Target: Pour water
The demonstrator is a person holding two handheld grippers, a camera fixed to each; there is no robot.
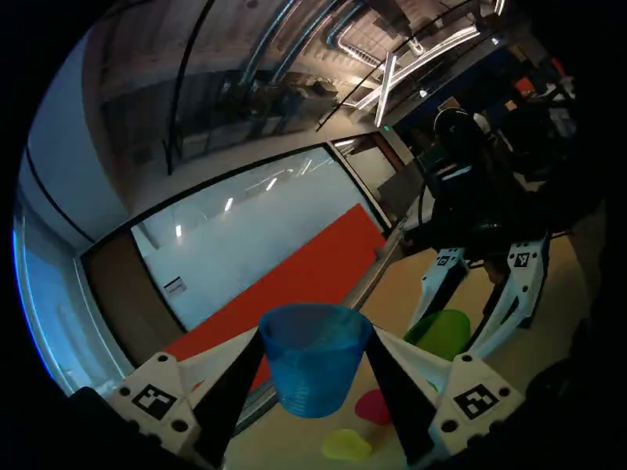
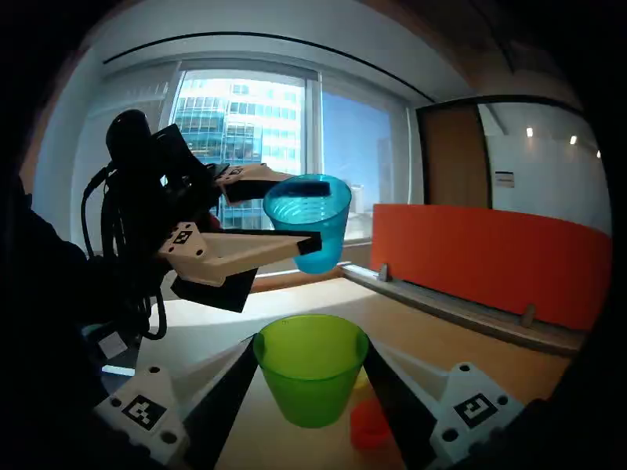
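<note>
The right gripper (image 2: 311, 348) clamps a green cup (image 2: 312, 388) upright between both fingers, above the wooden table (image 2: 439, 333). Higher up and farther off, the left gripper (image 2: 304, 221) grips a blue cup (image 2: 312, 205), apart from the green one.

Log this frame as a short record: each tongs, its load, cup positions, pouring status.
left tongs: shut on blue cup
right tongs: shut on green cup
cup positions: blue cup higher than green cup, apart, over the table
pouring: no stream visible; blue cup about upright
water level: cannot tell
</note>
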